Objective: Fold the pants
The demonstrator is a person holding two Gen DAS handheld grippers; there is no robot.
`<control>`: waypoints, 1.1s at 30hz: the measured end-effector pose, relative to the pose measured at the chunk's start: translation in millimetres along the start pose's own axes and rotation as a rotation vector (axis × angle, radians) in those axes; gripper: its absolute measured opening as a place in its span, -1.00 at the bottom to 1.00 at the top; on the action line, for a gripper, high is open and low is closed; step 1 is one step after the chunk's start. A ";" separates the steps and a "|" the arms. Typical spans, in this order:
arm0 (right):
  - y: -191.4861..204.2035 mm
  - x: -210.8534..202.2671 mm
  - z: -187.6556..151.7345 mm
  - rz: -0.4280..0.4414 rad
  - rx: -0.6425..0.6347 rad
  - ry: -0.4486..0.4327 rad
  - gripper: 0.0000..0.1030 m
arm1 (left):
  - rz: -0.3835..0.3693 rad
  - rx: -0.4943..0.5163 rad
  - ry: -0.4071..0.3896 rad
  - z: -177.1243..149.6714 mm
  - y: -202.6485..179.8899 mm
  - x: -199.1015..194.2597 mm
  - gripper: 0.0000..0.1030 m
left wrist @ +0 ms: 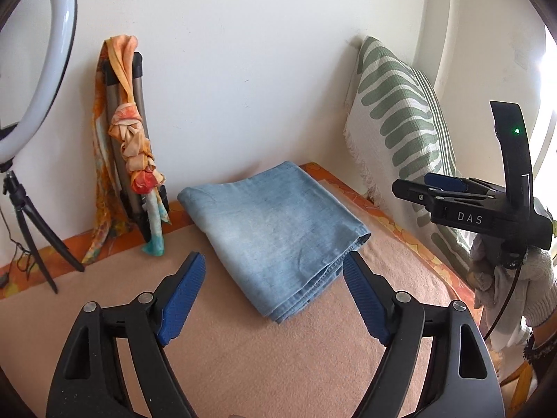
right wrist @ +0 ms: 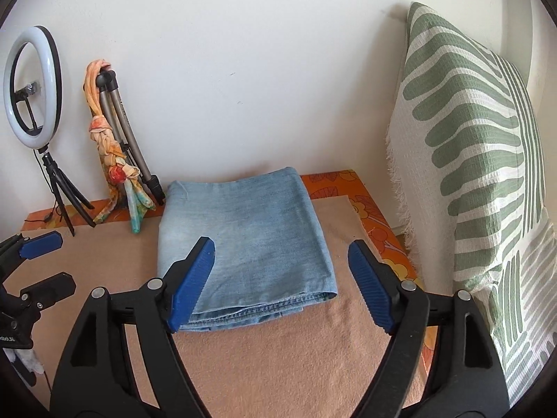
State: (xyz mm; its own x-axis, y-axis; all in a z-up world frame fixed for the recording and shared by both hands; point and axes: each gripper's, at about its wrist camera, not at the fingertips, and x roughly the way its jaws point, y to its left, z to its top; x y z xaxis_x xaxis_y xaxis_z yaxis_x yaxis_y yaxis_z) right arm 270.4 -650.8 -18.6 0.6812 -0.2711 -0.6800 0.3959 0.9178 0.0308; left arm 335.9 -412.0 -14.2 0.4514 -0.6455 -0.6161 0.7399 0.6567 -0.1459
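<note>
Pants (right wrist: 243, 240) lay folded into a neat square at frame centre, seemingly finished, while left gripper (left wrist: 273, 294) and right gripper (right wrist: 280, 280) hung spread, holding nothing.

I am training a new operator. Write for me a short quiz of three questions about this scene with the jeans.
1. True or false: the left gripper holds the folded jeans.
2. What leans on the wall at the right of the jeans? A) green-patterned pillow B) ring light C) scarf-wrapped tripod
3. Fill in: the jaws of the right gripper stand ____.

Key:
1. False; its jaws are open and hold nothing.
2. A
3. open
</note>
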 end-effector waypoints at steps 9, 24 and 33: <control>17.0 -73.4 -46.0 -0.023 0.022 -0.044 0.82 | 0.011 0.011 -0.030 -35.8 -23.9 -66.7 0.58; 38.3 -178.0 -123.3 -0.025 0.059 -0.122 1.00 | 0.038 0.072 -0.116 -105.2 -61.5 -167.9 0.68; 46.9 -230.6 -165.7 -0.043 0.058 -0.157 1.00 | 0.103 0.121 -0.210 -143.5 -85.6 -213.9 0.99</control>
State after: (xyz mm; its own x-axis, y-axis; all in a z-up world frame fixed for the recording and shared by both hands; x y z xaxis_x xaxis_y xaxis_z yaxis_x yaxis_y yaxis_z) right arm 29.8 -497.1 18.3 0.7491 -0.3560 -0.5586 0.4587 0.8872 0.0497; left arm 104.5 -274.2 19.1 0.6117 -0.6529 -0.4467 0.7334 0.6797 0.0110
